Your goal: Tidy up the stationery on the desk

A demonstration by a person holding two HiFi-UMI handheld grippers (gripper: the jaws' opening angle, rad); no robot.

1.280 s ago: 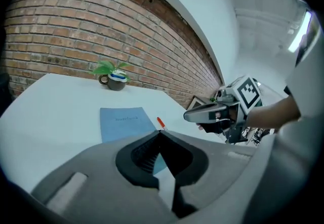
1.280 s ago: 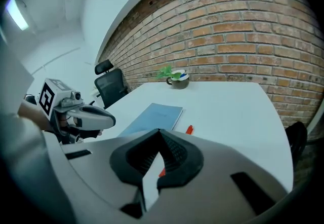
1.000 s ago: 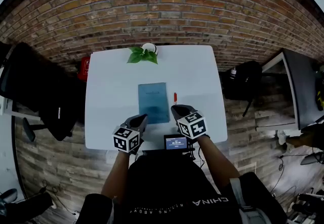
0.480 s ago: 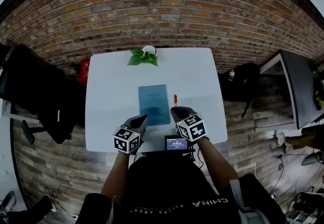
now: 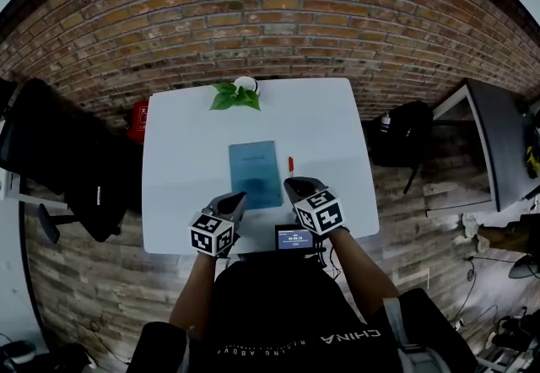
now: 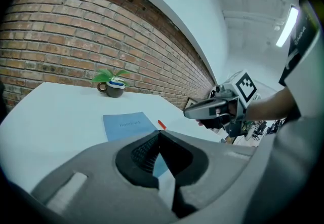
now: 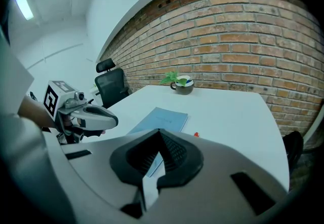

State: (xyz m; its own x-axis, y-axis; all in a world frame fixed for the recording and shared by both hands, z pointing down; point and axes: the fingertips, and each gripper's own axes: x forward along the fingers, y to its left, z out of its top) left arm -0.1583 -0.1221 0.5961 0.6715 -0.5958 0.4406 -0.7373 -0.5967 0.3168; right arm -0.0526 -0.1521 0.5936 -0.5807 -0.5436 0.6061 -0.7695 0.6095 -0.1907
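Observation:
A blue notebook (image 5: 255, 171) lies flat in the middle of the white desk (image 5: 177, 152), and a short red pen (image 5: 290, 164) lies just off its right edge. My left gripper (image 5: 237, 197) hovers at the notebook's near left corner, shut and empty. Near the pen's close end, my right gripper (image 5: 292, 186) is also shut with nothing in it. The left gripper view has the notebook (image 6: 127, 124), the pen (image 6: 161, 124) and the right gripper (image 6: 212, 109) ahead. In the right gripper view, the notebook (image 7: 163, 118) and pen (image 7: 196, 134) lie beyond the jaws.
A dark mug holding a green plant (image 5: 238, 92) stands at the desk's far edge by the brick wall. A small screen device (image 5: 294, 237) sits at the near edge between my arms. A black office chair (image 5: 59, 160) stands to the left, and a black bag (image 5: 405, 135) to the right.

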